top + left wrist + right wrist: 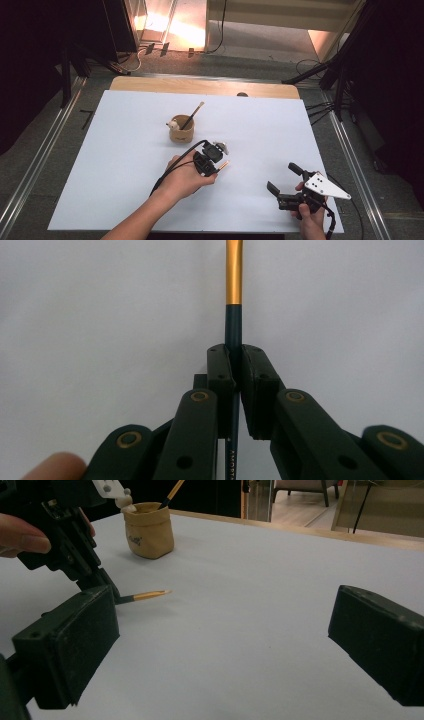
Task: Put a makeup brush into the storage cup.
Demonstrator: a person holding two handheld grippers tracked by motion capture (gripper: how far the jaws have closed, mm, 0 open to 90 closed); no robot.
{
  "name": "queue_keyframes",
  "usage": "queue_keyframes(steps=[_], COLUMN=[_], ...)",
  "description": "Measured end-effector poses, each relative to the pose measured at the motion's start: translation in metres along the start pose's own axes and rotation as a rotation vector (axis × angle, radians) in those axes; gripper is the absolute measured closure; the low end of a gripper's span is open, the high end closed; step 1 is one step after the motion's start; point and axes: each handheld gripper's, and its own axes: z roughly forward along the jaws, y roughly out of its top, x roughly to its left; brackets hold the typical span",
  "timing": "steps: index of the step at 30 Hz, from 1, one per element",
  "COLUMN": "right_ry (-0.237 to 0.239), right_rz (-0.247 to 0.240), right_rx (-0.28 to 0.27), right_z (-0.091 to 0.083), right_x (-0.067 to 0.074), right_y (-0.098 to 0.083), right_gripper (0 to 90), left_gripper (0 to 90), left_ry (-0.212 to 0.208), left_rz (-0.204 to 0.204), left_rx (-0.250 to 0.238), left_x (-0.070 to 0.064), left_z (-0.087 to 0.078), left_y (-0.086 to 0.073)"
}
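A white sheet (125, 165) covers most of a wooden table (200, 86), whose bare edge shows at the far side. The person's left hand (182, 181) enters from the bottom of the high view and carries the left gripper (216, 166) near the sheet's middle. The right hand (310, 220) holds the right gripper (282, 179) toward the near right corner, well apart from the left one.

A tan pot (181, 131) stands upright on the sheet just beyond the left gripper, apart from it. In it lean a dark-handled brush (193, 115), tilted up to the right, and a small pale object (173, 124) at the rim, too small to identify.

Left gripper: jaws closed on a slender brush handle (233, 325), dark with a gold end section. In the left gripper view the handle runs straight up between the two pads, which press on it from both sides; the gold section projects beyond them over the sheet. In the right gripper view the gold tip (150, 595) lies low, close over the sheet; contact cannot be determined.

Right gripper: jaws spread wide with nothing between them, directed across the sheet toward the pot.
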Motion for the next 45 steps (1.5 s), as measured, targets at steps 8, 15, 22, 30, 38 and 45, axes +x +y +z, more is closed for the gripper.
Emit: queue_keyframes(steps=[8, 15, 22, 30, 38, 45], right_ry=[0.000, 0.003, 0.005, 0.006, 0.011, 0.010], right_rz=[0.001, 0.000, 0.003, -0.006, -0.008, -0.009], right_rx=[-0.001, -0.001, -0.001, -0.001, -0.001, -0.001], right_z=[0.000, 0.000, 0.001, 0.002, 0.003, 0.004], right_x=[0.000, 0.000, 0.001, 0.001, 0.003, 0.003], right_y=[0.000, 0.000, 0.000, 0.000, -0.001, -0.001], right_gripper=[0.2, 0.2, 0.2, 0.2, 0.2, 0.2], left_gripper=[84.7, 84.7, 84.8, 84.8, 84.8, 84.8], left_ry=[-0.029, -0.033, -0.048, -0.051, -0.052, -0.040], left_rz=[-0.023, -0.040, -0.052, -0.060, -0.076, -0.078], left_rx=[-0.054, -0.094, -0.124, -0.166, -0.204, -0.239], left_x=[0.010, 0.019, 0.025, 0.031, 0.039, 0.044], left_z=[-0.012, -0.021, -0.028, -0.038, -0.048, -0.056], left_y=[-0.004, -0.008, -0.012, -0.015, -0.019, -0.020])
